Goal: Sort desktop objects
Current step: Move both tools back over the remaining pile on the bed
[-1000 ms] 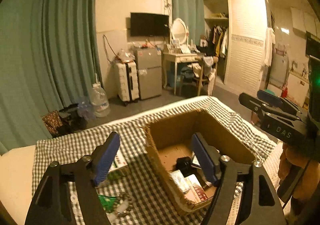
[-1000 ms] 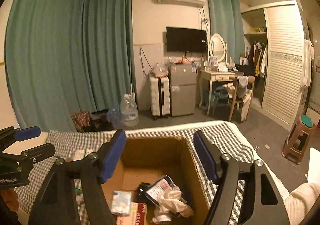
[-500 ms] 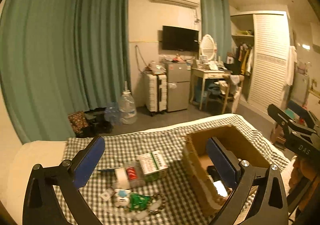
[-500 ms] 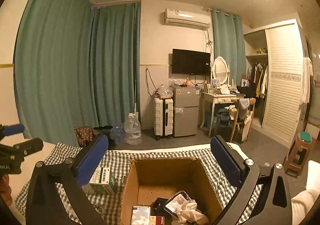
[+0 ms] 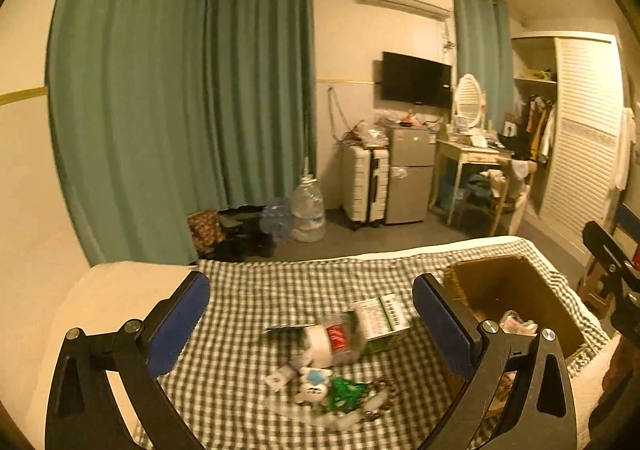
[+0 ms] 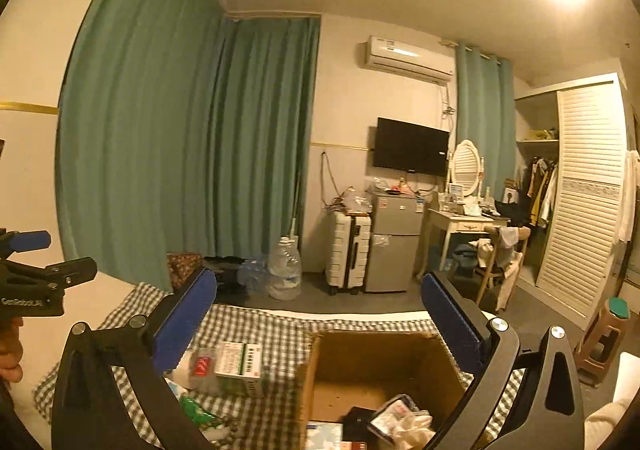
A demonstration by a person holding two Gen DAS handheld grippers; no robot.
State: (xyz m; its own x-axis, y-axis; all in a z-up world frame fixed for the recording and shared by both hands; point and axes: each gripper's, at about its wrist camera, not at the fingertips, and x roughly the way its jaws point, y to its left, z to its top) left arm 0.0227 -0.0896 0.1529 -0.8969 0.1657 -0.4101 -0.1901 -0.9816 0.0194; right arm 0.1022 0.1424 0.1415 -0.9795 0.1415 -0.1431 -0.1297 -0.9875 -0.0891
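Note:
A checked cloth (image 5: 248,314) covers the table. On it lie a white-and-green carton (image 5: 382,316) (image 6: 240,364), a clear jar with a red label (image 5: 334,338) (image 6: 198,366), a small plush toy (image 5: 314,388) and a green wrapper (image 5: 344,390). My left gripper (image 5: 310,324) hangs open above and short of this pile, nothing between its blue pads. To the right stands a cardboard box (image 5: 512,290) (image 6: 380,370) holding several items. My right gripper (image 6: 318,324) is open over the box's far rim, holding nothing.
The table's bare pale top (image 5: 108,298) shows at the left. Beyond the table are green curtains (image 5: 180,109), water jugs (image 5: 306,209), a white suitcase (image 5: 366,185), a small fridge (image 5: 408,173) and a dressing table (image 5: 472,165). A stool (image 6: 608,338) stands at the right.
Both grippers have opened wide. The left one swung left from over the box to the loose pile. The right one rose and tilted up, so less of the box shows.

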